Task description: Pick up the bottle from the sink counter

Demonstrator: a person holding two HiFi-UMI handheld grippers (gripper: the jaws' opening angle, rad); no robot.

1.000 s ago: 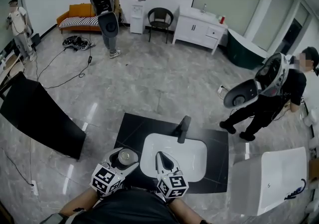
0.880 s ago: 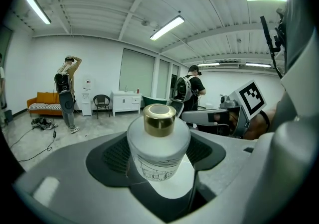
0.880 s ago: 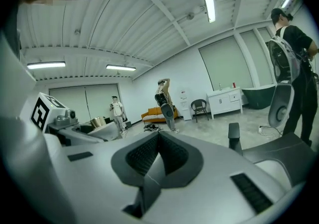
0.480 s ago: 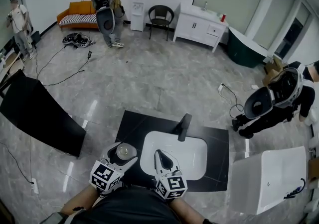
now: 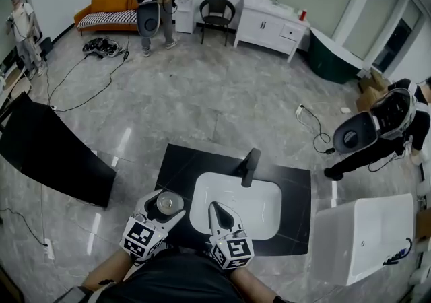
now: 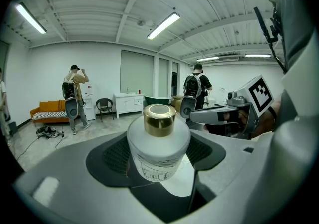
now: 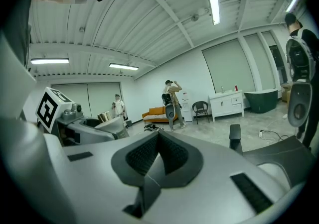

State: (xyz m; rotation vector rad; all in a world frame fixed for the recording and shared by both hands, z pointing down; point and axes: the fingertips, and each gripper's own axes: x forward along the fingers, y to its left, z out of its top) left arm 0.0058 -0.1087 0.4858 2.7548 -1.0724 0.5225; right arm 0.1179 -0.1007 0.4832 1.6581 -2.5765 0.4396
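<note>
Left tool is clamped on the bottle: both dark pads press the white body from either side, below the shoulder, gold cap upright and clear above them. Bottle sits at the near left corner of the black desk, just beside the white basin, on the side away from the faucet. Cannot tell from any view whether its base is touching the desk or already a little off it; the tool's own body hides the bottom. Right tool is closed with nothing between its jaws, tips meeting, held over the near edge of the basin, near the left tool but apart from it. Reading of the step: the grasp looks made and the lift is the part in hand. Next move, as I judge it, calls for a straight rise with the bottle kept upright and the squeeze held firm, since the body looks smooth and rounded and could slide down between the pads if tipped. Nothing stands close on that corner to knock. The right tool has no work here beyond keeping out of the way. Other people in the room are well off from the desk.
</note>
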